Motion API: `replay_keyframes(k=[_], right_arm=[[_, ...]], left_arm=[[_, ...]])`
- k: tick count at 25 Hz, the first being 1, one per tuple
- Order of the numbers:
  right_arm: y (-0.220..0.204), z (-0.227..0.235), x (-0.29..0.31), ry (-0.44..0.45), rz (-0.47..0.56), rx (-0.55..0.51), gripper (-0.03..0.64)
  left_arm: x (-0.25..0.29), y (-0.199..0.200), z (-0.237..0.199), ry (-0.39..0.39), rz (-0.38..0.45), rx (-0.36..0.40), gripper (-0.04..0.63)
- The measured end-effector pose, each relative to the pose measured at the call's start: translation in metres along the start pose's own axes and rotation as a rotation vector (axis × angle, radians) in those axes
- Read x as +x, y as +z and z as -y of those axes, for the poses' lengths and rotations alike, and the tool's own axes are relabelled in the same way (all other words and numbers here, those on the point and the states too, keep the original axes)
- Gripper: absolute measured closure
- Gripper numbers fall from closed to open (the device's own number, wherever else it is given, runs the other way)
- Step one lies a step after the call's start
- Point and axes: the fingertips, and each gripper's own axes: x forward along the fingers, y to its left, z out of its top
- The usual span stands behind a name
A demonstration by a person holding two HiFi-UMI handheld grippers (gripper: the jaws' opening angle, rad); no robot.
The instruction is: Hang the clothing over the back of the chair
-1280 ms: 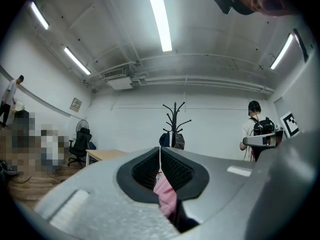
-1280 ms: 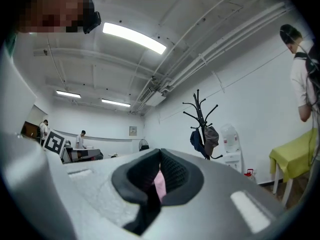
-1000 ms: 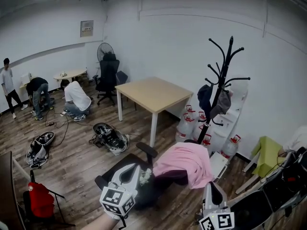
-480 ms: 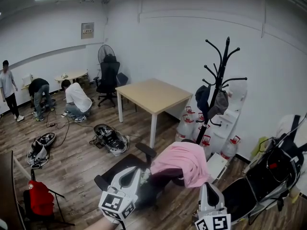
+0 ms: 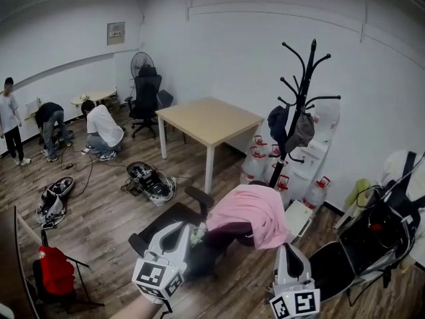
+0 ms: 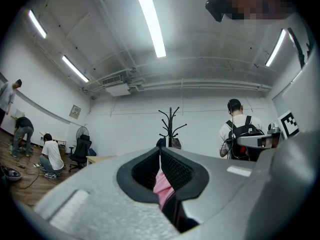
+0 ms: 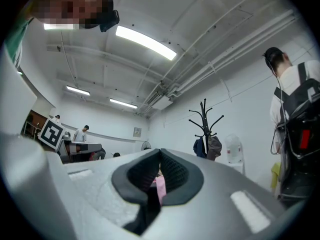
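The pink clothing [image 5: 251,210] lies draped over the back of the black office chair [image 5: 174,219] in the head view. My left gripper [image 5: 179,228] sits just left of it, over the chair's seat, jaws shut with nothing in them. My right gripper [image 5: 290,251] is below and right of the clothing, near the bottom edge, its jaws together too. In the left gripper view the shut left gripper [image 6: 160,152] shows a strip of pink clothing [image 6: 162,186] beyond its pads. The right gripper [image 7: 159,153] likewise shows a bit of pink clothing [image 7: 161,186] behind its closed tips.
A black coat stand [image 5: 297,105] with dark garments rises right of the chair, water bottles [image 5: 254,167] at its foot. A wooden table [image 5: 209,120] is behind. A person with a backpack [image 5: 382,234] is close at right. Bags [image 5: 151,181] and a red bag [image 5: 54,275] lie left.
The head view has swung, and the person with the backpack has come into view at the right. Both grippers shifted slightly and stay shut. The pink clothing has stayed on the chair back.
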Motion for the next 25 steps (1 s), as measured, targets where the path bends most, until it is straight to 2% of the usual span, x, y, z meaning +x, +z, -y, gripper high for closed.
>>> replay_keyframes(k=[9, 25], right_arm=[[-0.003, 0.012, 0.016, -0.003, -0.015, -0.007, 0.613], [-0.004, 0.015, 0.008, -0.016, -0.021, 0.007, 0.613]], left_arm=[[0.018, -0.002, -0.005, 0.009, 0.009, -0.030, 0.578], [0.015, -0.011, -0.001, 0.001, -0.010, -0.045, 0.578]])
